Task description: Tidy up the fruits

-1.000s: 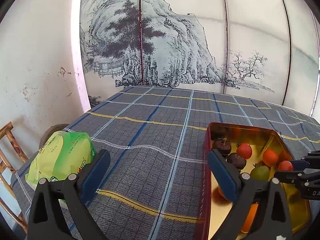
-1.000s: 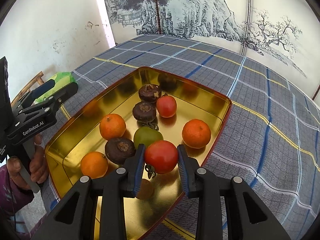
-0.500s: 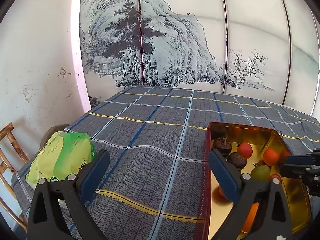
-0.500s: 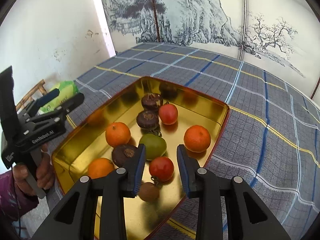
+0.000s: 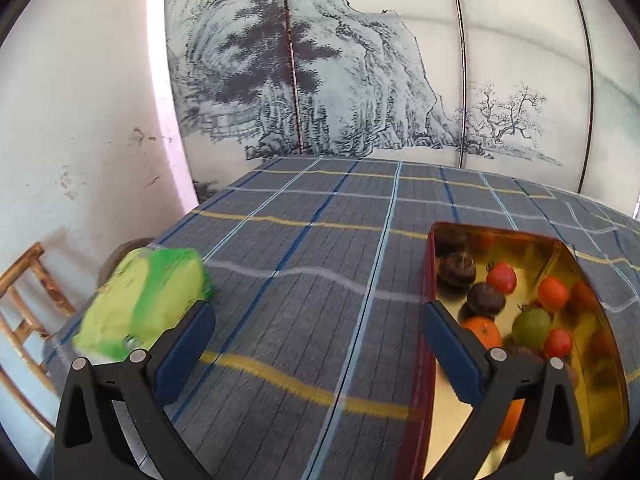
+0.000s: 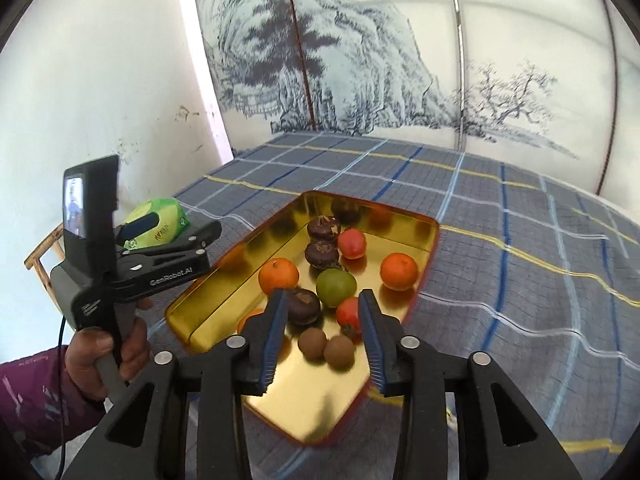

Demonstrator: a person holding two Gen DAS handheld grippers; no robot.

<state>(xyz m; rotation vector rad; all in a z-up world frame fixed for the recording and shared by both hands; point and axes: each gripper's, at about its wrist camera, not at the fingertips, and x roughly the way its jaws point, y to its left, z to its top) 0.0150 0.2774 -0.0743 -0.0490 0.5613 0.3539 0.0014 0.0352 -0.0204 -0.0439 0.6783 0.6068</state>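
A gold tin tray [image 6: 430,226] with a red outside [image 5: 427,280] sits on the plaid tablecloth. It holds oranges [image 6: 279,276], red tomatoes [image 6: 352,243], a green fruit [image 6: 336,287], dark brown fruits [image 6: 322,254] and two small brown round fruits [image 6: 313,343]. My right gripper [image 6: 323,338] is open and empty, raised above the tray's near end; a red tomato [image 6: 347,313] lies in the tray below it. My left gripper [image 5: 318,350] is open and empty, held above the cloth left of the tray; it also shows in the right wrist view [image 6: 176,232].
A green and yellow plastic bag [image 5: 140,306] lies near the table's left edge. A wooden chair [image 5: 24,320] stands beyond that edge. A painted folding screen [image 5: 360,80] stands behind the table. The plaid cloth [image 5: 300,248] stretches between bag and tray.
My right gripper let go of the red tomato, which now lies in the tray, and it pulled up and back. My left gripper shifted slightly.
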